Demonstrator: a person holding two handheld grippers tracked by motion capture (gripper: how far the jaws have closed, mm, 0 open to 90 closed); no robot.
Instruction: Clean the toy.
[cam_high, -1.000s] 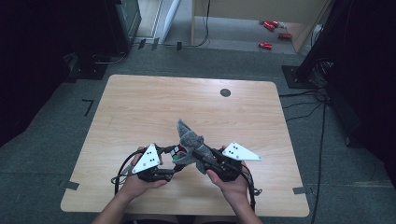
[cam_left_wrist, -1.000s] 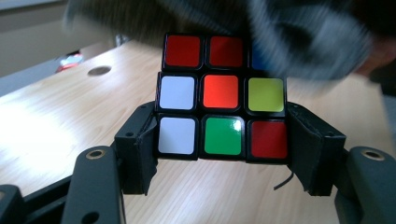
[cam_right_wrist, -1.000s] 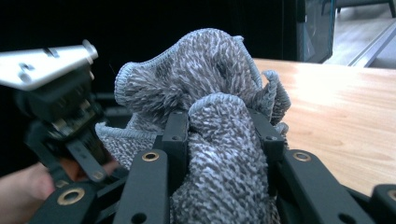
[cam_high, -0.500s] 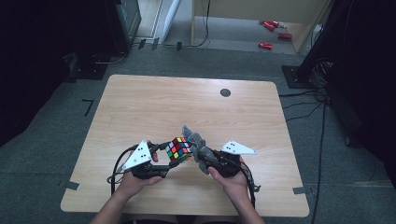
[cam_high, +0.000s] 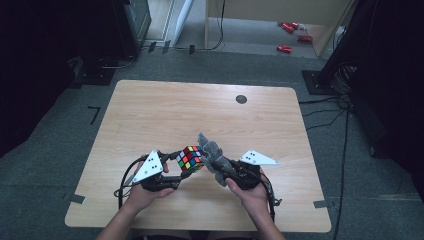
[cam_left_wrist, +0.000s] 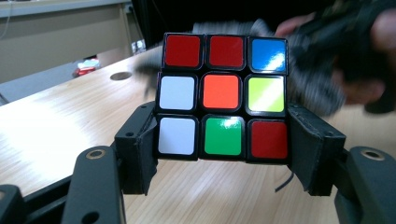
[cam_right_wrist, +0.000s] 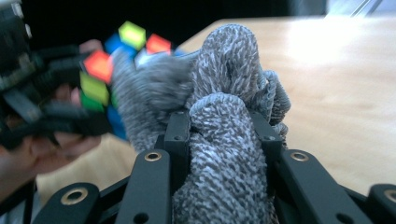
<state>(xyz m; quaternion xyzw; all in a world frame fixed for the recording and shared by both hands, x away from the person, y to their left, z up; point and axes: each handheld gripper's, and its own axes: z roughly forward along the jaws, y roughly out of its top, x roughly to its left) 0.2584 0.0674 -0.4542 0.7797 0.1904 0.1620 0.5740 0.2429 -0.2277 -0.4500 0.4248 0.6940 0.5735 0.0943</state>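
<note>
Wooden table (cam_high: 150, 120), near edge: the left gripper (cam_high: 176, 167) pinches a multicoloured puzzle cube (cam_high: 190, 158), now uncovered; a second ago the grey fuzzy cloth (cam_high: 214, 155), clamped in the right gripper (cam_high: 223, 175), hid it. Wiping seems underway.

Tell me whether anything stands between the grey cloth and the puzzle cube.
Nothing visible does. The grey cloth, clamped in the right tongs, already lies against the puzzle cube that the left tongs grip.
</note>
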